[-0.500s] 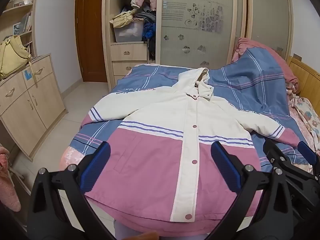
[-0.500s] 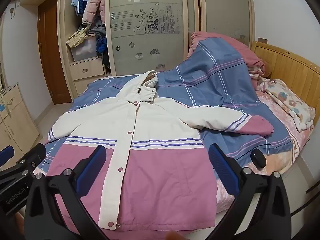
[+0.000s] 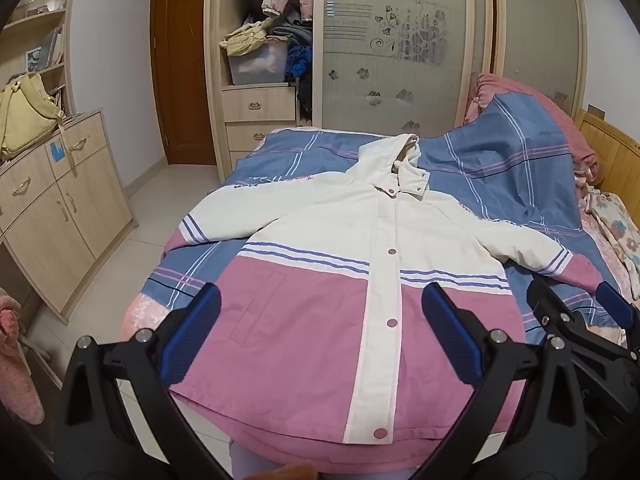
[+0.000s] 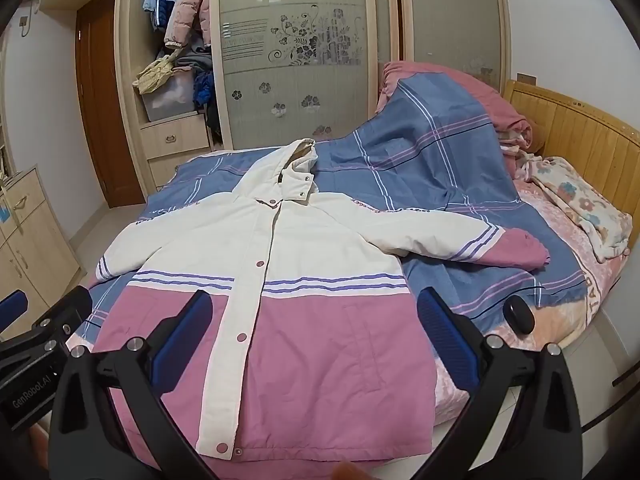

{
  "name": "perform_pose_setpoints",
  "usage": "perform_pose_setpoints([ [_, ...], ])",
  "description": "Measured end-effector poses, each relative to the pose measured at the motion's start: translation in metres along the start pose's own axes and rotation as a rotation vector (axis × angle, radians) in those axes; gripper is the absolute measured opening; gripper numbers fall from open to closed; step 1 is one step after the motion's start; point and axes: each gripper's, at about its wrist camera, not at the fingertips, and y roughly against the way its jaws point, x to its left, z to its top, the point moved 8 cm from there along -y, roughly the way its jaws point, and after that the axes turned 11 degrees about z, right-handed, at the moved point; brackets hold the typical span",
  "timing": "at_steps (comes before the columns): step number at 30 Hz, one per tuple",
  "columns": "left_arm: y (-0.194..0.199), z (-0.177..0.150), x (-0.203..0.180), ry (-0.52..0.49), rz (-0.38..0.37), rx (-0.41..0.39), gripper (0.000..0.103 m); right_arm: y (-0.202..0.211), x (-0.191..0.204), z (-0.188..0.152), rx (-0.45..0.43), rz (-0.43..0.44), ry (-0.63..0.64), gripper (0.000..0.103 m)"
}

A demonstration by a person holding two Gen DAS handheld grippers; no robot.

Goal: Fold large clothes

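Pink-and-cream hooded jacket (image 3: 320, 280) spread flat, front up, snapped shut, on bed (image 3: 500, 168); hood toward 12 o'clock, sleeves out toward 9 and 3. Left claw (image 3: 320, 340) and right claw (image 4: 312, 340) both spread wide above hem, holding nothing.

Jacket (image 3: 332, 280): matt woven cloth, smooth, lightly padded, with glossy snap buttons. Duvet cover (image 3: 500, 168): soft matt cotton-like cloth. Left gripper (image 3: 320, 332) and right gripper (image 4: 312, 328): matt black plastic frames, ribbed blue pads, shiny metal pins. Headboard (image 4: 580, 128): varnished light wood. Wardrobe door (image 3: 400, 60): frosted glass. Cabinet (image 3: 52, 216): wood-grain laminate. Floor (image 3: 160, 184): glossy tile.
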Motion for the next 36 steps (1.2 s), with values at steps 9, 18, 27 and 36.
perform_pose_setpoints([
  [9, -0.001, -0.004, 0.001, -0.003, 0.001, 0.001, 0.101, -0.002, -0.002, -0.002, 0.006, 0.000, -0.003, 0.102],
  [18, -0.010, -0.009, 0.000, -0.007, 0.005, 0.003, 0.101, -0.006, -0.002, -0.003, 0.011, 0.000, -0.005, 0.102],
  [27, -0.011, -0.008, -0.002, -0.011, 0.007, 0.005, 0.101, -0.010, -0.006, -0.004, 0.014, -0.002, -0.005, 0.102],
  [36, -0.012, -0.008, -0.002, -0.013, 0.009, 0.008, 0.101, -0.010, -0.006, -0.004, 0.016, -0.003, -0.005, 0.102],
])
